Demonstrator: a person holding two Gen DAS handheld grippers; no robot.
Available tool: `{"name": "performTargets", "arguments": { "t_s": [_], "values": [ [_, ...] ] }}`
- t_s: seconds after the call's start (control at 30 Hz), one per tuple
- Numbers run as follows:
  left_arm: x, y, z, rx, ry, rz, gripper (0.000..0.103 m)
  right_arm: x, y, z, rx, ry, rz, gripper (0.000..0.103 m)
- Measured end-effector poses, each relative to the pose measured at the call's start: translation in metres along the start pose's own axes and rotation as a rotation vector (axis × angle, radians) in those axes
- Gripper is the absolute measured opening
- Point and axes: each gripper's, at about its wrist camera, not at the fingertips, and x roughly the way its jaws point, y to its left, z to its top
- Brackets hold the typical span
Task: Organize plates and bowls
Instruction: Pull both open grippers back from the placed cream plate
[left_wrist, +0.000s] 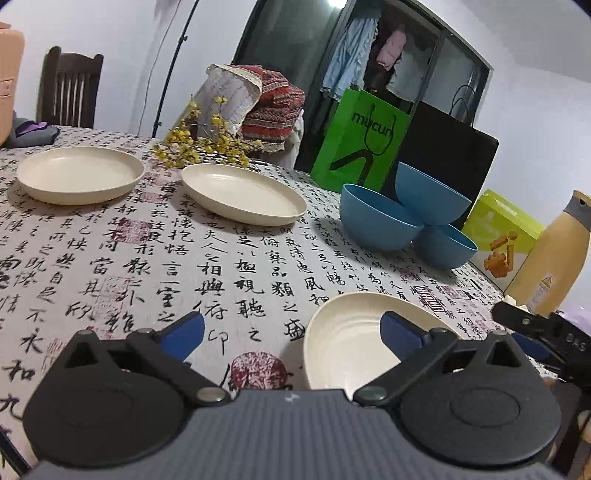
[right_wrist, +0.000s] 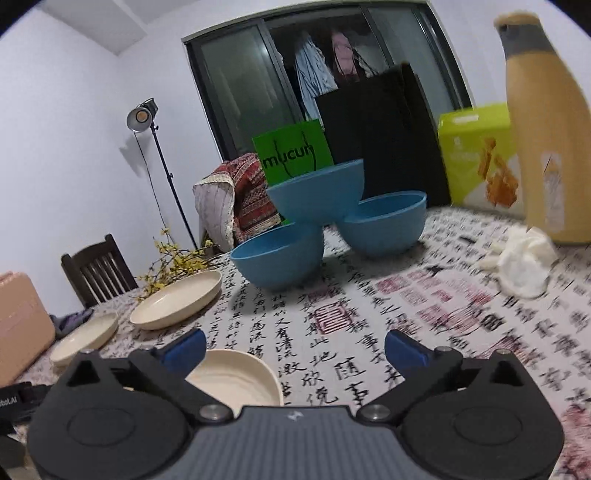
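Three cream plates lie on the calligraphy tablecloth: a far-left plate (left_wrist: 79, 173), a middle plate (left_wrist: 243, 194) and a near plate (left_wrist: 354, 339) right in front of both grippers. Three blue bowls stand at the back, two on the cloth (left_wrist: 378, 218) (left_wrist: 448, 245) and a third (left_wrist: 430, 192) perched tilted on their rims. My left gripper (left_wrist: 291, 332) is open, with its right finger over the near plate. My right gripper (right_wrist: 295, 350) is open too, and the near plate (right_wrist: 236, 380) lies by its left finger. In the right wrist view the bowls (right_wrist: 317, 194) sit straight ahead.
A green paper bag (left_wrist: 360, 144), a black bag (left_wrist: 443, 158), a lime-green snack box (left_wrist: 498, 236) and a tall yellow bottle (right_wrist: 546, 140) stand behind the bowls. Yellow flowers (left_wrist: 199, 144) lie near the middle plate. A crumpled white tissue (right_wrist: 524, 258) sits by the bottle. A chair (left_wrist: 70, 88) stands at the far left.
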Motion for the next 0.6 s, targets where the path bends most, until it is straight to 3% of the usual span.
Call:
{"name": "performTargets", "arguments": {
  "t_s": [0.23,0.6],
  "values": [
    [0.009,0.009,-0.004,-0.036,0.027,-0.040,0.103,0.017,-0.011,-0.007,0.051,0.045,0.016,0.103],
    [0.007,0.014,-0.006,-0.072,0.015,-0.068,0.103,0.018,-0.002,-0.011,0.011,0.051,-0.012,0.103]
  ]
}}
